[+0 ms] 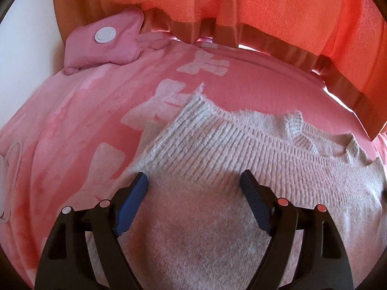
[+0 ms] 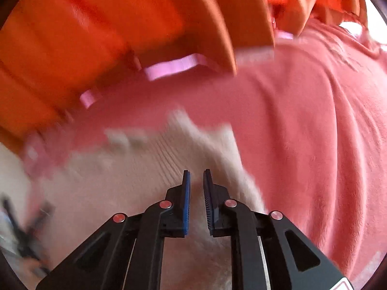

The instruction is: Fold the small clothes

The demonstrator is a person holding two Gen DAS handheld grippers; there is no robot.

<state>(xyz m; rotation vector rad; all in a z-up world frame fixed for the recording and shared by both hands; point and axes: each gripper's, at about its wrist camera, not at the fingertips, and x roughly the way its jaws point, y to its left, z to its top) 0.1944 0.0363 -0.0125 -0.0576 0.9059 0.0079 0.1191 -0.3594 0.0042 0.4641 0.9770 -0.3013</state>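
Note:
A white knitted sweater (image 1: 217, 145) lies flat on a pink blanket (image 1: 72, 120), its ribbed hem and a cuff toward the far side. My left gripper (image 1: 193, 175) hangs just above the sweater's left part, open wide, with nothing between its blue pads. The right wrist view is blurred. There my right gripper (image 2: 196, 172) is over the sweater (image 2: 121, 181) near its right edge. Its jaws stand a narrow gap apart, and I see no fabric between them. The blanket (image 2: 302, 120) stretches away to the right.
An orange curtain (image 1: 266, 4) hangs along the far edge of the bed and shows in the right wrist view too (image 2: 96, 24). A pink padded pouch (image 1: 104, 46) with a white round cap lies at the far left. A white cable (image 1: 9, 169) lies at the left edge.

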